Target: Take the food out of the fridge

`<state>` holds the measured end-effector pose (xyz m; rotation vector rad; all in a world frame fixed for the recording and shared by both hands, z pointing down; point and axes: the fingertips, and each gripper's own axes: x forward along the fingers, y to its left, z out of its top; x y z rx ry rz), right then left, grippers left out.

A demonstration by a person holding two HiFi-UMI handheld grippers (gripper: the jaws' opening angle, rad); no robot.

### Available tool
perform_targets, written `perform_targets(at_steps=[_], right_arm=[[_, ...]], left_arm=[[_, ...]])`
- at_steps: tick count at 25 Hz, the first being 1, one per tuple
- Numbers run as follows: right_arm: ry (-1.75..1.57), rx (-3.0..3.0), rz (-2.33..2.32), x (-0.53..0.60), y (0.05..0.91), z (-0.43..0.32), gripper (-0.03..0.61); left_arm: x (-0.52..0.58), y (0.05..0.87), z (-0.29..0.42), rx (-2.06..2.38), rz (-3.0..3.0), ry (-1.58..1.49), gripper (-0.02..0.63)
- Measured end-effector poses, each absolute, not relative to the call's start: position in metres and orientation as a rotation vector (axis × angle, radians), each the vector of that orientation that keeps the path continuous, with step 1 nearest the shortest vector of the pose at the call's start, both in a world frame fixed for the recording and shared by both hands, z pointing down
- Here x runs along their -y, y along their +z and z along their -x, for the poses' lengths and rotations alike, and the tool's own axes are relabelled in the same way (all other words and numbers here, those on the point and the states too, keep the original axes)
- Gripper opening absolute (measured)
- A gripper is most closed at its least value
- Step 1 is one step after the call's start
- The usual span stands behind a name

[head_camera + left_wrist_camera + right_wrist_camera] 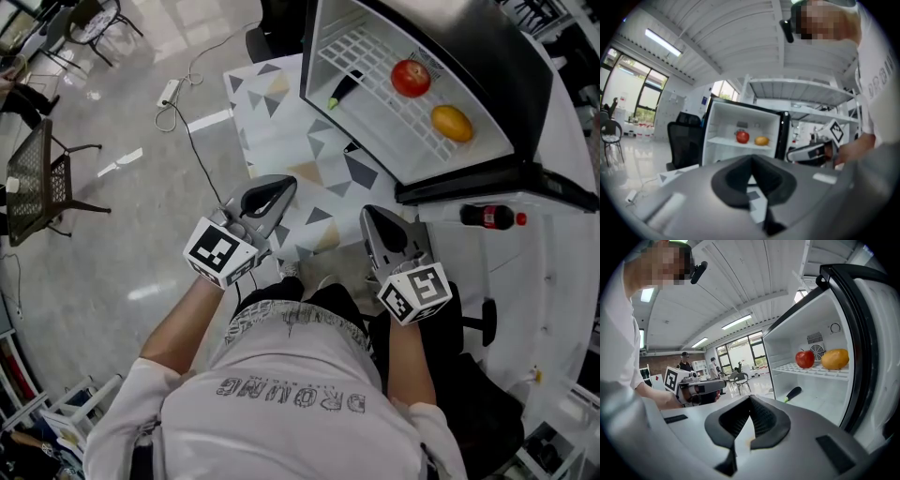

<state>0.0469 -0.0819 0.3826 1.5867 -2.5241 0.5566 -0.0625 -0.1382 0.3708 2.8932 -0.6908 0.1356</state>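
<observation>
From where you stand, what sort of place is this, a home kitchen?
Probably a lab or workshop, not a kitchen: the small fridge sits on a table, a power strip lies on the polished floor, and strip lights run above tall windows.

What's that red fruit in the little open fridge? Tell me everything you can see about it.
It looks like a red apple: round, smooth and slightly glossy, with a dimple and what seems a small dark stem on top. It sits upright on the white wire shelf inside the open fridge. A yellow-orange fruit lies beside it on the same shelf, with a gap between them. Nothing but the shelf touches it.
</observation>
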Motion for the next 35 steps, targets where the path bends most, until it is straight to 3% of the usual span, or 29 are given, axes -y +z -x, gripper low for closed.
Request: perform_targets(at_steps=[35], right_arm=[[0.541, 2.596, -1.389, 0.179, 0.414, -0.075, -0.008]], left_arm=[[0.274, 0.450, -0.023, 0.883, -2.899, 0.300, 0.017]])
